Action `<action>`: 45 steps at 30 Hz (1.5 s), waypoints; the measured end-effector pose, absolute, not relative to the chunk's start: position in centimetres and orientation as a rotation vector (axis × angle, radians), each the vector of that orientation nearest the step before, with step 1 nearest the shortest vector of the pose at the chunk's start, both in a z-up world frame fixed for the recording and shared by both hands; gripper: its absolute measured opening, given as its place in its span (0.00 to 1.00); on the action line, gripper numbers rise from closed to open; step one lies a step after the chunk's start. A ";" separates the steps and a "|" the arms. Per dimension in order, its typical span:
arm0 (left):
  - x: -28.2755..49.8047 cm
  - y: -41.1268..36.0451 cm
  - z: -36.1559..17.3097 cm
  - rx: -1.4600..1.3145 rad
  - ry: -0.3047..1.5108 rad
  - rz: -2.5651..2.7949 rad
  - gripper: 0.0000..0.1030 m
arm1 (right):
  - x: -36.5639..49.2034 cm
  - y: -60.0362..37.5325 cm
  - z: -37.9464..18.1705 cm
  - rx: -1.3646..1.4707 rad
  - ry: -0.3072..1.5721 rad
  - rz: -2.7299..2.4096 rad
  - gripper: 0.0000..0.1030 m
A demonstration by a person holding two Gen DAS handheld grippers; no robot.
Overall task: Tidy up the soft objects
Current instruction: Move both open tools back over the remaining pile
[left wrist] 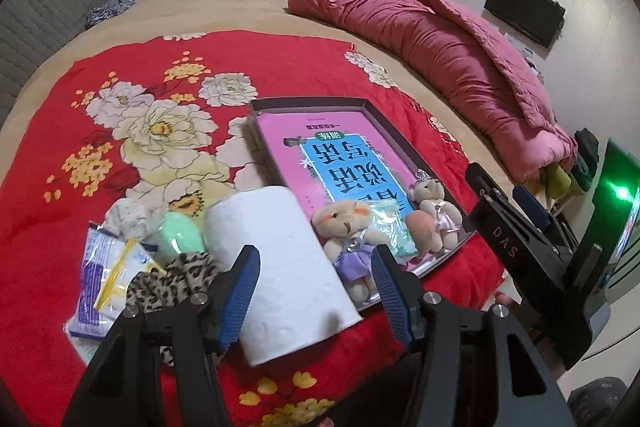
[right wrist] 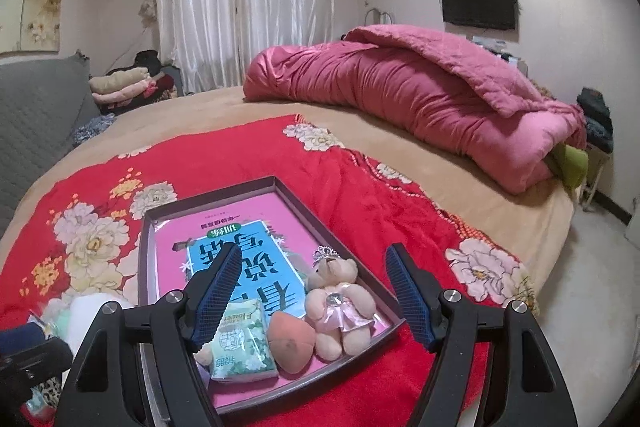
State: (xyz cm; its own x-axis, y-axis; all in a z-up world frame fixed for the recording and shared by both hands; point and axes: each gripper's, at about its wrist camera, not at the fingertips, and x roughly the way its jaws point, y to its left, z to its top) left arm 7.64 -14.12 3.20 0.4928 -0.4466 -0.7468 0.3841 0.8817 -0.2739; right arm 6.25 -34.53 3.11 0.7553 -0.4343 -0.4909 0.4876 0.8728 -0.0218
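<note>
- Sorting looks half done: red blanket [left wrist: 280, 67] carries the tray [right wrist: 280, 183], already holding two bears, a peach toy and a tissue pack.
- Paper roll [left wrist: 288, 267] lies just left of the tray, outside it; probably next, needing a wide, gentle squeeze.
- Left gripper [left wrist: 316, 275] points steeply down over the roll, fingers apart, gripping nothing.
- Right gripper [right wrist: 312, 291] hangs over the tray, spread wide, empty.

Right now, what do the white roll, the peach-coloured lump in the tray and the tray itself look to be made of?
White roll: soft tissue paper, matte, faintly embossed; likely a toilet roll.
Peach-coloured lump: probably foam sponge or plush, with a dull, slightly speckled skin; cannot tell which.
Tray: thin, straight dark walls with crisp corners suggest cardboard, like a box lid; stiff plastic is possible.
</note>
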 end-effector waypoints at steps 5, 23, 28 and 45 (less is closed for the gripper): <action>7.4 -13.0 3.2 -0.078 0.923 -0.496 0.56 | 5.9 -32.2 3.6 0.039 0.497 -0.486 0.73; 8.7 -7.3 4.3 -0.083 0.962 -0.410 0.56 | 5.1 -25.1 5.5 -0.032 0.530 -0.323 0.74; 9.9 -3.1 4.3 -0.131 0.978 -0.339 0.56 | 5.2 -22.8 5.9 -0.059 0.540 -0.273 0.74; 11.6 4.8 3.5 -0.169 1.013 -0.214 0.56 | 5.5 -14.8 6.2 -0.177 0.582 -0.052 0.74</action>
